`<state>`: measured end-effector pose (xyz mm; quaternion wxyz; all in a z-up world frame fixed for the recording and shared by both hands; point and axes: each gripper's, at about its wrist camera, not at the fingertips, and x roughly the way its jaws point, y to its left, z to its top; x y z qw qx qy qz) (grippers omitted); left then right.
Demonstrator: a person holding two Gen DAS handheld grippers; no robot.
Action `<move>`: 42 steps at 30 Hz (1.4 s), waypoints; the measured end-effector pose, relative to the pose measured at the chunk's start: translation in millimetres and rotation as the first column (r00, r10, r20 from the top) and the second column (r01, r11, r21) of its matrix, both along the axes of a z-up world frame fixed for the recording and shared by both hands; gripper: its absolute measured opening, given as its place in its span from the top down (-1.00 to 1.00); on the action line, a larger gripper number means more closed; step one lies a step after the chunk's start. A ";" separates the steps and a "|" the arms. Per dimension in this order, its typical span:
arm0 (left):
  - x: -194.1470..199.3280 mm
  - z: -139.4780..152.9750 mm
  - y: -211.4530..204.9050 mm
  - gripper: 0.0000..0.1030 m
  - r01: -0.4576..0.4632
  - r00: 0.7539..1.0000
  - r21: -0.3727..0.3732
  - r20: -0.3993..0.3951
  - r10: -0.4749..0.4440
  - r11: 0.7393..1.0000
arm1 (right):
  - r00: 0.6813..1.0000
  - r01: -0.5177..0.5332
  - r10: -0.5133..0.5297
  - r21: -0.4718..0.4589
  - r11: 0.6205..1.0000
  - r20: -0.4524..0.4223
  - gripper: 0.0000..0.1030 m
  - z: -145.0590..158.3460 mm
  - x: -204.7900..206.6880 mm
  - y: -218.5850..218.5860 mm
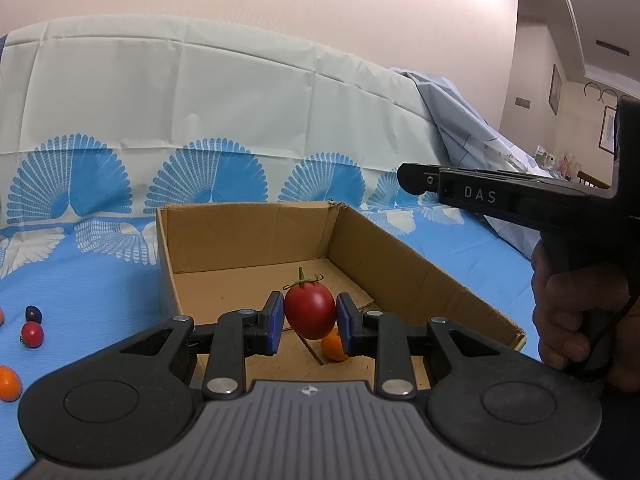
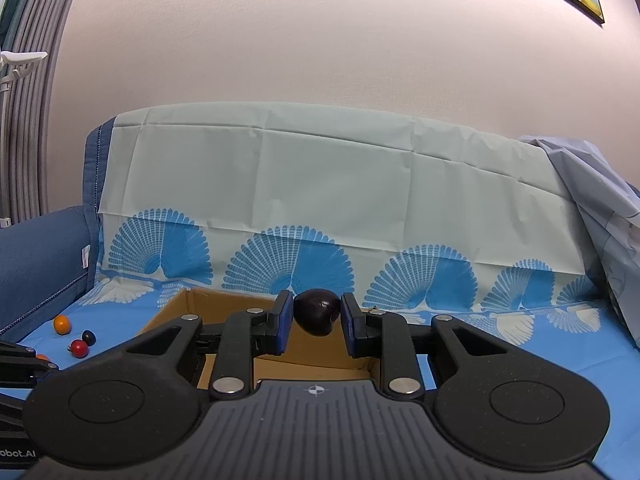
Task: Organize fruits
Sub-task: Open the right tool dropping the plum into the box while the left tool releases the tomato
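Note:
My left gripper (image 1: 309,316) is shut on a red tomato (image 1: 309,310) with a green stem and holds it above the open cardboard box (image 1: 420,272). A small orange fruit (image 1: 334,346) lies on the box floor below it. My right gripper (image 2: 316,314) is shut on a dark purple fruit (image 2: 318,312) and holds it above the near part of the same box (image 2: 224,304). In the left wrist view the right gripper's body (image 1: 500,196) sits over the box's right side.
Loose fruits lie on the blue patterned cloth left of the box: a dark one (image 1: 33,314), a red one (image 1: 32,334) and an orange one (image 1: 8,382). They show in the right wrist view too, with another orange one (image 2: 62,324). A draped backrest stands behind the box.

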<state>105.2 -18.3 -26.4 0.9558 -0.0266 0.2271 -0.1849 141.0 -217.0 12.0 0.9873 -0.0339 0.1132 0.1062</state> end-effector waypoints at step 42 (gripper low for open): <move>-4.4 -6.4 -5.8 -0.01 -0.045 0.996 0.067 0.077 0.040 0.997 | 0.998 0.042 -0.043 -0.014 0.999 -0.039 0.08 -4.7 4.9 0.8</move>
